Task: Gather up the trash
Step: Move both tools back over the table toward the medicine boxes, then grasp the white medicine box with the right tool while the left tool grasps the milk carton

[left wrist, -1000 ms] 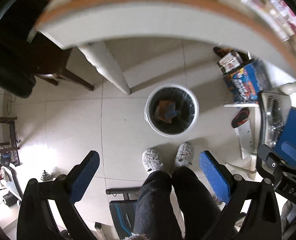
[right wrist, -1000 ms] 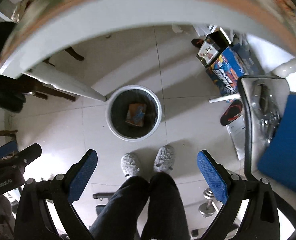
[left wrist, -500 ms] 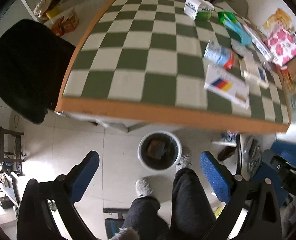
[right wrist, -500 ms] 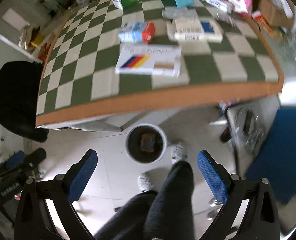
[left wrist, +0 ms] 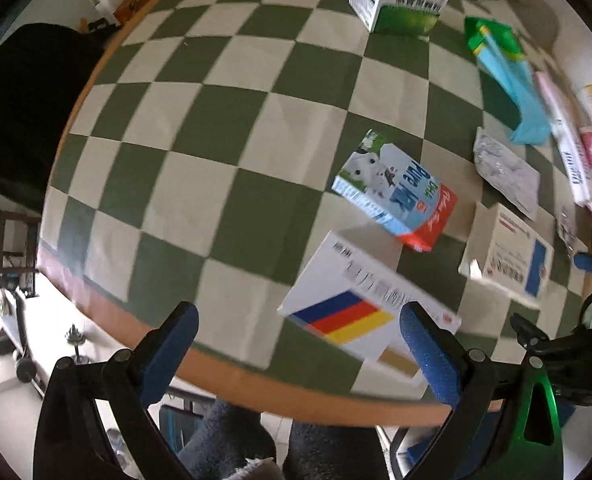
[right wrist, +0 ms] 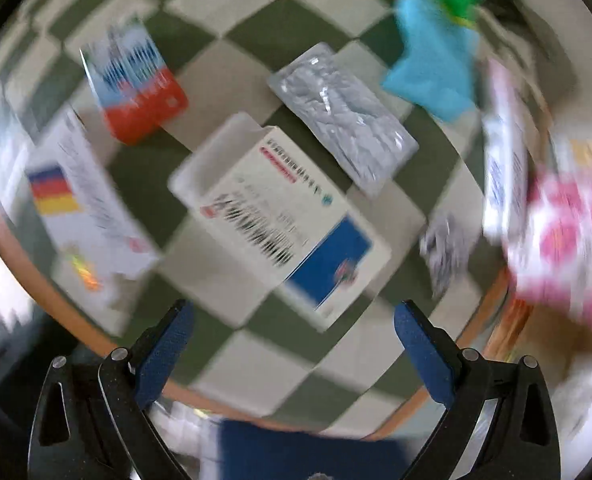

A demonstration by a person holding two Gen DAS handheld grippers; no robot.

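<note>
Cardboard trash uncollected: striped box (left wrist: pixel 359 312) ahead of left gripper (left wrist: pixel 296 344), blue-cornered box (right wrist: pixel 280 220) ahead of right gripper (right wrist: pixel 292 344). Both jaws wide, empty. Most of the job left, judging by litter.

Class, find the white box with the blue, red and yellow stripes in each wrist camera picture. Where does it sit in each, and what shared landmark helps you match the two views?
Left wrist: striped box lies low and right of centre, near the table's front edge.
Right wrist: striped box lies at the far left, blurred.
Shared landmark: the milk carton, just beyond the box in both.
</note>
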